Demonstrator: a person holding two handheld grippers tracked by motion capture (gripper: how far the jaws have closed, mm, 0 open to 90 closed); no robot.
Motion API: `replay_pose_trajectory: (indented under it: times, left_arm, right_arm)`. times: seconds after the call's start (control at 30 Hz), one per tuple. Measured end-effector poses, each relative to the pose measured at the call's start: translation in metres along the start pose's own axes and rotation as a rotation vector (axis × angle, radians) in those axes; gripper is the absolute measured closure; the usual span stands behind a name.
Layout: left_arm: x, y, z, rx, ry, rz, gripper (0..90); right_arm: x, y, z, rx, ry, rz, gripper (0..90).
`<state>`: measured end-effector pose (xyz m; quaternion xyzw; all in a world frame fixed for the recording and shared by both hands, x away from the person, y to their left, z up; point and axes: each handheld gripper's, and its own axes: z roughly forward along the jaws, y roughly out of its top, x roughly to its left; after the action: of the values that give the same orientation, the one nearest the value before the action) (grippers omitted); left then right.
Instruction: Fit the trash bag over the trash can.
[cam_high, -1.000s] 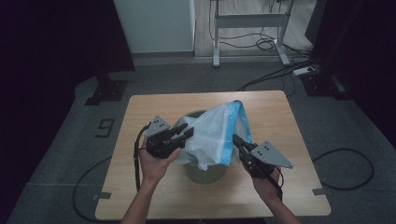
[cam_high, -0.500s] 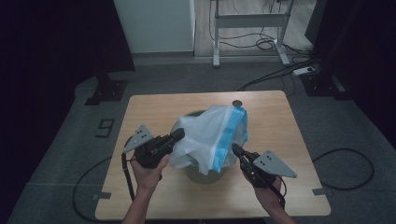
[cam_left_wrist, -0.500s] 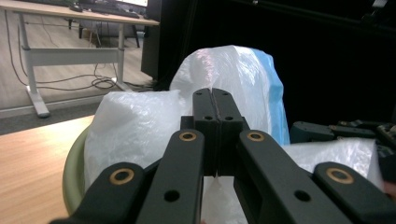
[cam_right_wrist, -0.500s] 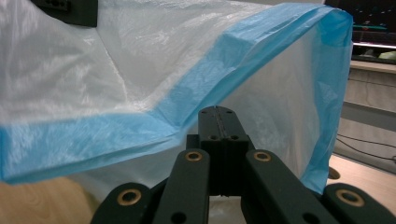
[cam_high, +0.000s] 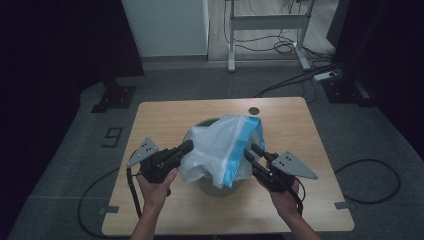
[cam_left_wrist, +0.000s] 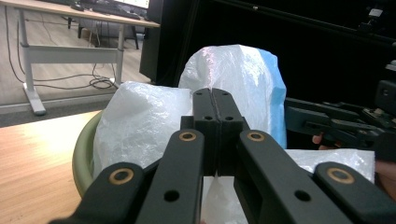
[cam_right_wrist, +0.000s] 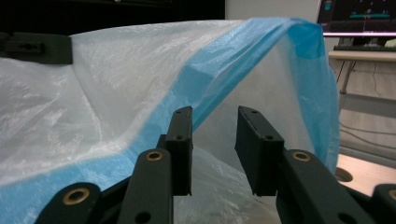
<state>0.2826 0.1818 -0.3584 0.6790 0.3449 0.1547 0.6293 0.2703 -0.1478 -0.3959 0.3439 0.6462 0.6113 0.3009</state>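
Observation:
A white plastic bag (cam_high: 225, 142) with a blue rim billows out of a green bin (cam_high: 220, 189) at the middle of the table. My left gripper (cam_high: 186, 146) touches the bag's left side. In the left gripper view its jaws (cam_left_wrist: 212, 93) are pressed together in front of the bag (cam_left_wrist: 140, 121) and the bin rim (cam_left_wrist: 84, 154); no film shows between the tips. My right gripper (cam_high: 251, 149) is at the bag's right side. In the right gripper view it (cam_right_wrist: 214, 116) stands open just short of the blue rim (cam_right_wrist: 196, 88).
The wooden table (cam_high: 165, 120) has a small dark round hole (cam_high: 254, 110) near its far edge. Cables and a power strip (cam_high: 327, 76) lie on the floor behind, beside a desk frame (cam_high: 232, 30). A cable trails from each gripper off the table's front.
The left hand drew back to the left, then returned to the bag's left side. The bag has sagged and spread wider over the bin. The right gripper barely moved.

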Motion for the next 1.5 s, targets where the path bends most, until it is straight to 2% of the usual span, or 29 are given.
replay_pose_trajectory:
  times: [0.13, 0.37, 0.7, 0.77, 0.83, 0.97, 1.1, 1.2, 1.37, 1.5]
  left_arm:
    - [0.001, 0.000, -0.001, -0.002, -0.002, -0.004, 89.9]
    - [0.003, -0.001, -0.002, -0.005, -0.009, -0.007, 89.8]
    - [0.004, -0.002, 0.000, -0.006, -0.012, -0.017, 89.6]
    - [0.005, -0.002, 0.000, -0.005, -0.015, -0.018, 89.6]
    - [0.005, -0.003, 0.000, -0.004, -0.016, -0.017, 89.6]
    - [0.004, -0.003, 0.000, -0.005, -0.018, -0.020, 89.5]
    - [0.006, -0.003, 0.000, -0.006, -0.020, -0.022, 89.6]
    - [0.007, -0.003, 0.000, -0.009, -0.020, -0.023, 89.5]
    - [0.009, -0.004, 0.000, -0.008, -0.017, -0.029, 89.7]
    - [0.012, -0.002, 0.001, -0.013, 0.004, -0.027, 89.8]
  right_arm:
    - [-0.001, -0.002, 0.009, 0.024, -0.029, -0.001, 65.4]
    - [-0.005, -0.002, 0.016, 0.032, -0.040, 0.009, 64.1]
    - [-0.001, 0.006, 0.020, 0.029, 0.012, 0.051, 59.5]
    - [0.002, 0.009, 0.018, 0.018, 0.013, 0.034, 59.4]
    - [0.004, 0.011, 0.018, 0.031, -0.001, 0.019, 58.8]
    - [0.000, 0.013, 0.022, 0.045, -0.026, 0.026, 57.7]
    - [-0.003, 0.014, 0.029, 0.043, -0.032, 0.039, 56.1]
    - [-0.003, 0.014, 0.033, 0.037, -0.023, 0.045, 61.5]
    - [-0.005, 0.013, 0.039, 0.048, -0.005, 0.054, 85.8]
    - [-0.006, 0.013, 0.035, 0.036, 0.008, 0.024, 88.9]
